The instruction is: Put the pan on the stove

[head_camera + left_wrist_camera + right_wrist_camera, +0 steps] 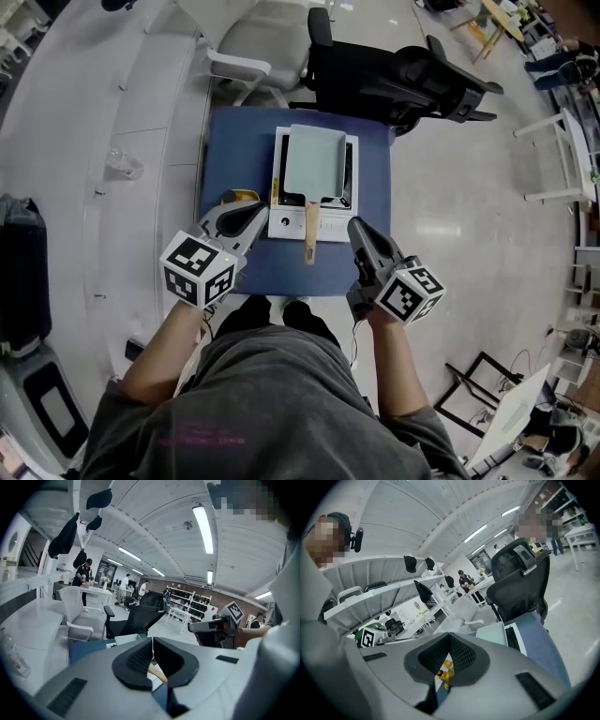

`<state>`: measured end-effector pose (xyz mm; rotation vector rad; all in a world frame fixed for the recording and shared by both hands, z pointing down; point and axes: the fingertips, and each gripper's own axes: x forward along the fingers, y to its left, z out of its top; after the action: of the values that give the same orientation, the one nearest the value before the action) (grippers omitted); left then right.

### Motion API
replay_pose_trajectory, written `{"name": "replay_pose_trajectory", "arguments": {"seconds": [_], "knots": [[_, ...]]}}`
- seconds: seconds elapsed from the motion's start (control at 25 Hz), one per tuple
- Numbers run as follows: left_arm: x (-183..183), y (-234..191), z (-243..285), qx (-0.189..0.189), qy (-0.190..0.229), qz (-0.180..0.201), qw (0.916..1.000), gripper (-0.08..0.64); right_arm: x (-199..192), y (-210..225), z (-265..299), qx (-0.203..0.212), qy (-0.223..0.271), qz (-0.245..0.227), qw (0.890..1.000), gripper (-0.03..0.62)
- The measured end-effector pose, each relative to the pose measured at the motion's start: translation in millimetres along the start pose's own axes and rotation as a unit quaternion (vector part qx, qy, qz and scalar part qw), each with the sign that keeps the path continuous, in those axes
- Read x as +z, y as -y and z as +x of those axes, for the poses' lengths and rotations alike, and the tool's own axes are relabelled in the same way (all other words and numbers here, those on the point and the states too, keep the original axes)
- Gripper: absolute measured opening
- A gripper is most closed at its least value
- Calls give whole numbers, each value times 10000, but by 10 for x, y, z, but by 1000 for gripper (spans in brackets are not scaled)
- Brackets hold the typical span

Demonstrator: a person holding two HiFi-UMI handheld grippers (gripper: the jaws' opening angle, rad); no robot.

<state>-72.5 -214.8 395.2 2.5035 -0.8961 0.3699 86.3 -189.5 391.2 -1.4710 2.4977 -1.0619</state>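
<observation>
A pale green square pan sits on the white stove in the middle of the blue table. Its wooden handle points back toward me over the stove's front. My left gripper hovers just left of the handle, shut with nothing in it. To the handle's right, my right gripper is also shut and empty. In the left gripper view the jaws meet at the left gripper, with the pan beyond. The right gripper has the pan ahead at its right.
A small yellow object lies on the table left of the stove. A black office chair and a white chair stand behind the table. A white counter with a clear bottle runs along the left.
</observation>
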Motion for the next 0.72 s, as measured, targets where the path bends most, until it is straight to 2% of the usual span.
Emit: {"name": "replay_pose_trajectory", "arguments": {"seconds": [0.24,0.72], "knots": [[151,-43,-152,79,164,212,9996,6,67,-141,12,88,104,-143,9998,3],[415,-15,-319,20,459,288,9985,3,153,-311,6,213,192,-312,9991,3]]}}
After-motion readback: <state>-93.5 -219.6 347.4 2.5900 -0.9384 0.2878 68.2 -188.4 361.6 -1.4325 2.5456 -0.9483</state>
